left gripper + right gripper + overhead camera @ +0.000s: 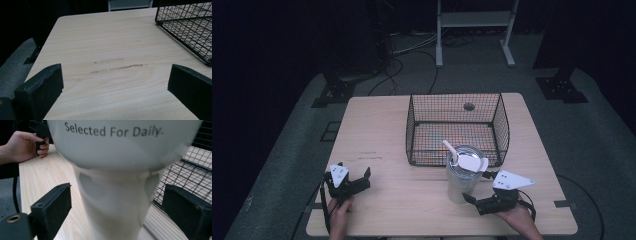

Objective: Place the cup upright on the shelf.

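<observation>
One tall white plastic tumbler [460, 180] stands outside the black wire basket [501, 131]; right gripper [117, 205] fingers straddle it wide, ungripped; left gripper [354, 181] waits open.

table [382, 125]: pale wood | on it: wire basket [457, 127], tumbler [463, 177]
</observation>
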Motion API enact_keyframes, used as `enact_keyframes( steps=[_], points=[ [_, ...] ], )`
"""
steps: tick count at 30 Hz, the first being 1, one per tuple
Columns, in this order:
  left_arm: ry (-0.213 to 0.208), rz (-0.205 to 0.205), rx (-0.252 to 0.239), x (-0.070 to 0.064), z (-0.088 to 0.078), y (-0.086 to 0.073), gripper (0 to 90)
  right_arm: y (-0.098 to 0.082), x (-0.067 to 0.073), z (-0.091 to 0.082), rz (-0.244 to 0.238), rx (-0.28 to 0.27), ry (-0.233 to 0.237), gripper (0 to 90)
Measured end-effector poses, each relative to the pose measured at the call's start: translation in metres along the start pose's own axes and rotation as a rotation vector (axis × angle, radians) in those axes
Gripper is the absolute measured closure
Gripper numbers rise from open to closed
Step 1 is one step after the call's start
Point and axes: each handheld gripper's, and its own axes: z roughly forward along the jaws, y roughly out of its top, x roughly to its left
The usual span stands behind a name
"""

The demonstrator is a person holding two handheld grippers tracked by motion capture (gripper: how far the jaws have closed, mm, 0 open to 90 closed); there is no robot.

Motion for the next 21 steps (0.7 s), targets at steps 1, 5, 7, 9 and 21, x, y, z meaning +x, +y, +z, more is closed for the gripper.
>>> enact_keyframes(
  steps=[1,5,7,9,21],
  points=[
    [0.000,0.000,0.000,0.000,0.000,0.000,0.0,0.001,0.000,0.002,0.004,-0.001,0.000,8.3],
    [-0.001,0.001,-0.001,0.000,0.000,0.000,0.0,0.001,0.001,0.008,-0.005,-0.011,-0.003,8.3],
    [-0.001,0.000,-0.001,0.000,0.000,0.000,0.0,0.001,0.002,0.011,-0.014,-0.016,-0.015,8.2],
    [-0.001,-0.001,-0.001,0.000,0.000,0.000,0.0,0.001,0.003,0.014,-0.004,-0.026,-0.020,8.2],
    [-0.003,-0.002,-0.002,0.000,0.000,0.000,0.0,0.001,0.003,0.023,0.005,-0.067,-0.027,7.4]
  ],
)
